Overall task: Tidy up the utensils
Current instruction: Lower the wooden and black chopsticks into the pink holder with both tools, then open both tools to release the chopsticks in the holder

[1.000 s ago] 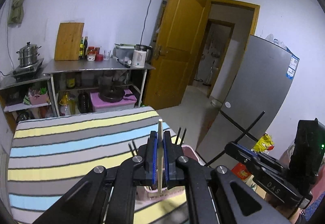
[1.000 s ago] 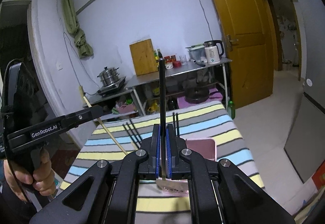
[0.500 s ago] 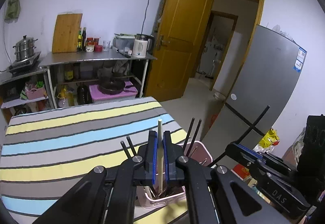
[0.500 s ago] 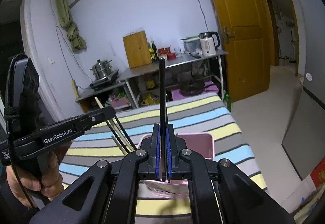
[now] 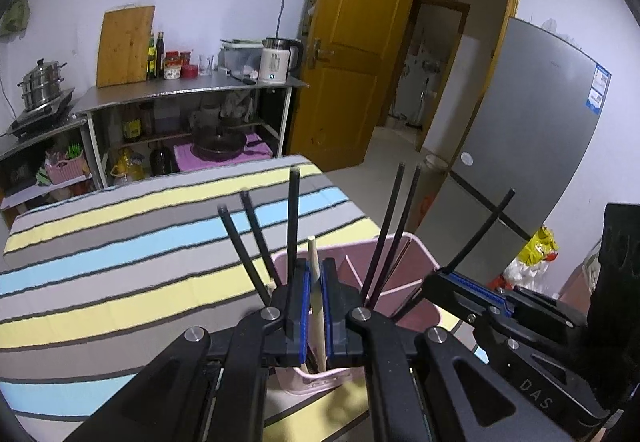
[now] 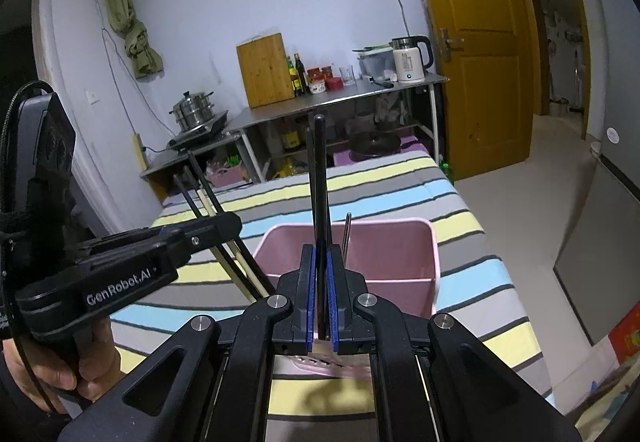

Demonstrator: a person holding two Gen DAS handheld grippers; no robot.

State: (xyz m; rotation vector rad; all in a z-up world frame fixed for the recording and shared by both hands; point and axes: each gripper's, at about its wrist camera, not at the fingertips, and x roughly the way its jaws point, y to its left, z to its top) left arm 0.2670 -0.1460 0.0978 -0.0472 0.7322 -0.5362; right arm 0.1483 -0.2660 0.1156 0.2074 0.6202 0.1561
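A pink divided utensil basket (image 6: 400,242) stands on the striped tablecloth; it also shows in the left wrist view (image 5: 416,266). My left gripper (image 5: 315,302) is shut on a pale wooden chopstick (image 5: 314,262), which reaches down into the basket's near compartment. Several black chopsticks (image 5: 256,242) stand in the basket around it. My right gripper (image 6: 319,294) is shut on a black chopstick (image 6: 319,177), held upright over the basket's near edge. The left gripper shows at the left of the right wrist view (image 6: 224,226), and the right gripper at the right of the left wrist view (image 5: 472,290).
The table has a striped cloth (image 5: 120,242) in grey, yellow and blue. Behind it stands a steel rack (image 5: 192,89) with a cutting board, bottles, a kettle and a steamer pot. A wooden door (image 5: 352,53) and a grey fridge (image 5: 532,129) are to the right.
Both grippers have moved down and closer to the pink basket with their chopsticks. The wooden chopstick's lower end has gone into the basket among the black chopsticks.
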